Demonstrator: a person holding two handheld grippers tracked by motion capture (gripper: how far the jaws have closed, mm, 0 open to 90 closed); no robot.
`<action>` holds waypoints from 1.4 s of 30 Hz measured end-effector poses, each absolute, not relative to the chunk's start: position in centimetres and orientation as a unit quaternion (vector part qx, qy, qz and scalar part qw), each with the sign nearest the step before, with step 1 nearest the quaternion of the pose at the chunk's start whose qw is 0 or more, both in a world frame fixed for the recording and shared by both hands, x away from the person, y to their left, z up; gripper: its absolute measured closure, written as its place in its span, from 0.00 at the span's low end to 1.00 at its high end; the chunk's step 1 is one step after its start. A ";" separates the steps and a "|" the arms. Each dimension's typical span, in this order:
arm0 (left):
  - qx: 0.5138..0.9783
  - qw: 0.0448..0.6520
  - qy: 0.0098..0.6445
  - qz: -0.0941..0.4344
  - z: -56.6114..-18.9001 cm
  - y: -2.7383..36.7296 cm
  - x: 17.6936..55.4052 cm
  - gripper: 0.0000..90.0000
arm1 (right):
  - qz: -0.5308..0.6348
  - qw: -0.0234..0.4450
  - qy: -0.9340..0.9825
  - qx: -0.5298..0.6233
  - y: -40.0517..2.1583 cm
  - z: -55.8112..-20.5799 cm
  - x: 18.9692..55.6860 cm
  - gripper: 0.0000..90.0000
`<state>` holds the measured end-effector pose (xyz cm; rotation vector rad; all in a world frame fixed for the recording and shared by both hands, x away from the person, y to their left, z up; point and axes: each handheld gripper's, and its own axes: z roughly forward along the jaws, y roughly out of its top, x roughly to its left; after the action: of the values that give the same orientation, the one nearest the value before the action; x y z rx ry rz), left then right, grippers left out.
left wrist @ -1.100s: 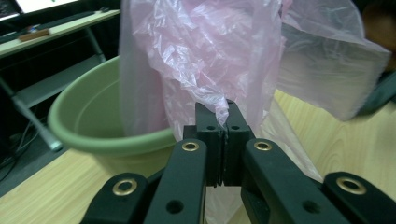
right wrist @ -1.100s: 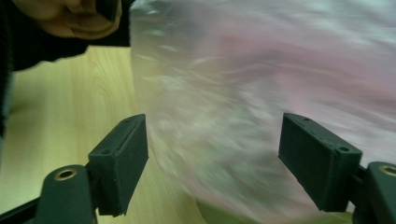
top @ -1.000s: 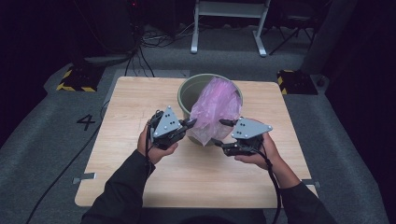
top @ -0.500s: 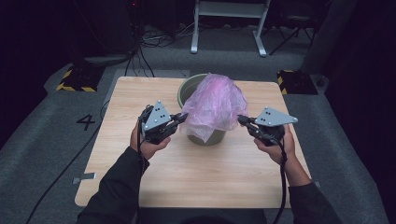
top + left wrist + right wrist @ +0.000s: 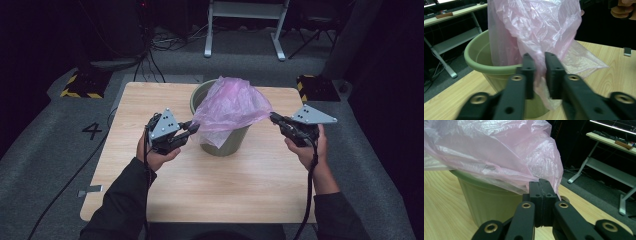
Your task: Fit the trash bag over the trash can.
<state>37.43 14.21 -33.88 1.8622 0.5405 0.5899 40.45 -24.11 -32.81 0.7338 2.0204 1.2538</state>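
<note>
Pink plastic bag point(image 5: 231, 107) partly inside green bin point(image 5: 225, 142), right tool point(image 5: 274, 118) pinching its edge, left tool point(image 5: 192, 128) jaws parted, seemingly loose around it.

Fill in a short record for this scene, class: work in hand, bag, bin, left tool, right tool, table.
work in hand: lining a bin with a bag
bag: pink, thin plastic, draped over the bin's mouth, stretched toward the right tool
bin: green, upright, at the table's middle
left tool: jaws just opening, a gap between them, bag film in the gap
right tool: jaws shut on the bag's edge
table: light wood, rounded corners
</note>
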 end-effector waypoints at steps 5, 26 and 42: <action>0.781 0.535 0.217 0.238 -33.7 14.1 37.1 0.58 | 0.473 0.332 0.767 0.279 -24.5 -33.0 39.8 0.95; 0.781 0.530 0.217 0.251 -33.7 13.2 36.8 0.99 | 0.535 0.323 0.742 0.243 -26.8 -33.8 33.7 0.43; 0.782 0.542 0.206 0.227 -34.2 11.6 36.8 0.99 | 0.526 0.249 0.800 0.146 -19.5 -37.4 32.8 0.45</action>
<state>36.77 11.60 -34.18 1.8585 0.4896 0.5390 32.75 -19.52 -37.35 0.3969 2.1791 1.4327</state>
